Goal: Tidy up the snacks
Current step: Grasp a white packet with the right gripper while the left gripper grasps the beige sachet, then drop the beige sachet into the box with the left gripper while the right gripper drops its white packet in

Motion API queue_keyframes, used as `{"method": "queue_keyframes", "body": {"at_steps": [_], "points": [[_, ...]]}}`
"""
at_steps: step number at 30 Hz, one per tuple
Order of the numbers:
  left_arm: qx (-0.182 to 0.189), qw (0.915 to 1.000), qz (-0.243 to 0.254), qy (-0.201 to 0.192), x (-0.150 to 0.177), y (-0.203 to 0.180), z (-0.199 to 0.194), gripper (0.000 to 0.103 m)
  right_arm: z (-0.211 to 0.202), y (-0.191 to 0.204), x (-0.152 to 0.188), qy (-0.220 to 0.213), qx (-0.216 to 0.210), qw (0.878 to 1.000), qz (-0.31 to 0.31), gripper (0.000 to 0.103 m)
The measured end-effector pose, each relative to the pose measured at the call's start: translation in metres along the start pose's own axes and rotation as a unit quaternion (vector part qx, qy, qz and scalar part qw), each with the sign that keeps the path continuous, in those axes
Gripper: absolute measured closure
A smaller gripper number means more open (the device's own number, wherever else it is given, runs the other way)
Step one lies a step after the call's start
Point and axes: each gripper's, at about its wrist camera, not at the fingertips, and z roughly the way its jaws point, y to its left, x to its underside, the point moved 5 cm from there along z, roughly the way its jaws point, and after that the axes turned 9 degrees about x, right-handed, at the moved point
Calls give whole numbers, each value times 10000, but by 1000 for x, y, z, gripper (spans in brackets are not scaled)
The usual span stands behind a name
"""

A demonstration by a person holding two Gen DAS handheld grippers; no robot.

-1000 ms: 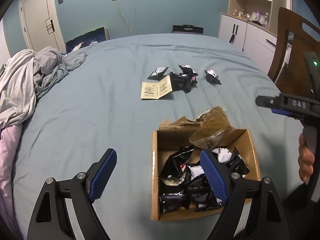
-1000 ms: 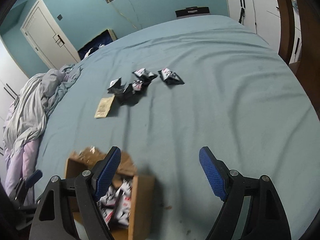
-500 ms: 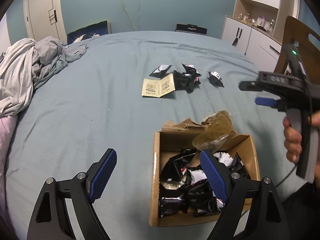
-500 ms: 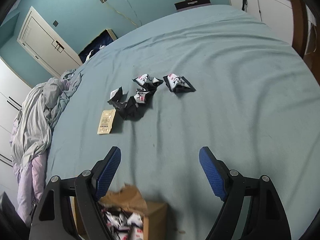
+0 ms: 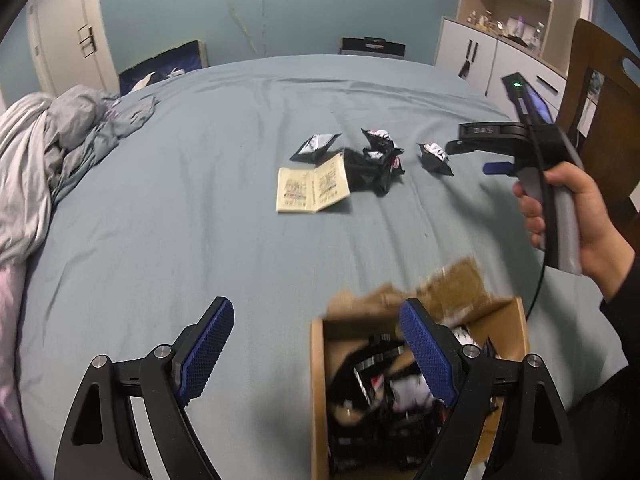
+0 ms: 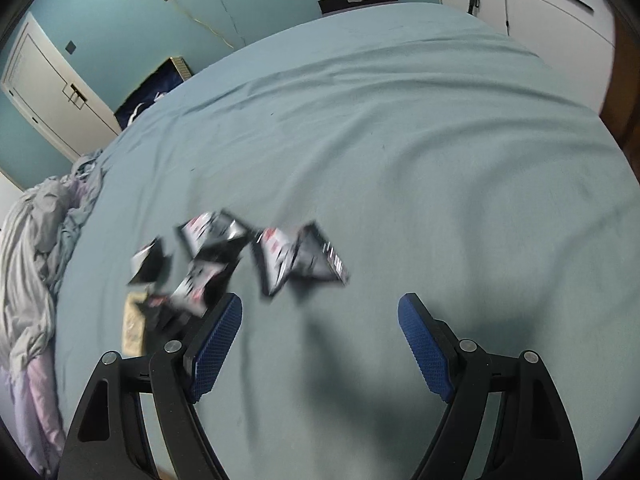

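Observation:
Several black and white snack packets (image 5: 374, 160) lie loose on the blue bed sheet, one (image 5: 435, 153) apart at the right. They also show in the right wrist view (image 6: 298, 258), blurred. A cardboard box (image 5: 320, 364) holds more packets (image 5: 384, 384). My left gripper (image 5: 316, 348) is open and empty, its right finger over the box. My right gripper (image 6: 320, 340) is open and empty, just short of the loose packets; it also shows in the left wrist view (image 5: 480, 148), held by a hand.
A folded yellow leaflet (image 5: 312, 190) lies beside the packets. Crumpled grey bedding (image 5: 44, 152) is piled at the left. A wooden chair (image 5: 600, 92) and white cabinets (image 5: 492, 52) stand at the right. Torn box flaps (image 5: 452, 280) stick up at the box's far side.
My right gripper has moved forward towards the loose packets, and the box has left its view. My left gripper has drawn closer to the box.

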Motion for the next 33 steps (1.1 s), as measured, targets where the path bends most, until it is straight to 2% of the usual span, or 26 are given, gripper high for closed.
{"method": "queue_keyframes", "body": {"at_steps": [4,8,9,11,12,13,15,17,20,22,23,24,25,26,27,29,31,33], "points": [[174,9994,236,187,-36,-3,22,17,21,14,-12,-32,80,9996,-269,23],[27,9976,519,460,-72,-9,59,17,47,27,-13,127,189,9982,-554,24],[17,9964,633,557,-79,-12,71,17,52,29,-14,189,209,9979,-587,28],[-51,9937,788,795,-89,-15,95,17,57,27,-14,168,250,9977,-602,48],[-91,9917,900,918,-93,-16,110,17,57,27,-16,122,276,9977,-602,53],[-146,9901,1002,973,-96,-17,120,17,56,25,-17,74,263,9979,-579,55],[-578,9829,1354,1109,-100,-15,144,17,52,22,-17,43,108,9988,-470,59],[-774,9749,1590,1351,-99,-12,166,20,44,17,-17,-49,52,9993,-354,64],[-663,9722,1497,1675,-95,-5,189,28,25,8,-10,-134,-60,9999,-85,66],[-568,9740,1283,1777,-94,2,196,46,8,4,-4,-155,-168,9997,98,66],[-353,9778,1045,1780,-95,5,197,53,-1,2,-1,-188,-205,9995,154,66],[-205,9806,860,1751,-97,7,195,72,-13,4,3,-261,-268,9991,186,66],[-147,9830,644,1715,-99,11,190,84,-22,5,7,-318,-309,9989,165,66],[-172,9848,510,1652,-102,16,185,89,-34,9,12,-389,-356,9986,96,66],[-166,9860,386,1613,-103,20,179,99,-40,12,14,-422,-385,9984,44,66],[-66,9889,151,1479,-104,27,158,100,-60,20,24,-395,-619,9973,-91,67],[-137,9919,107,1255,-104,32,132,100,-86,25,37,-335,-1059,9937,-130,67],[-159,9946,65,1021,-100,35,101,100,-112,25,55,-403,-1274,9908,-226,67]]}}
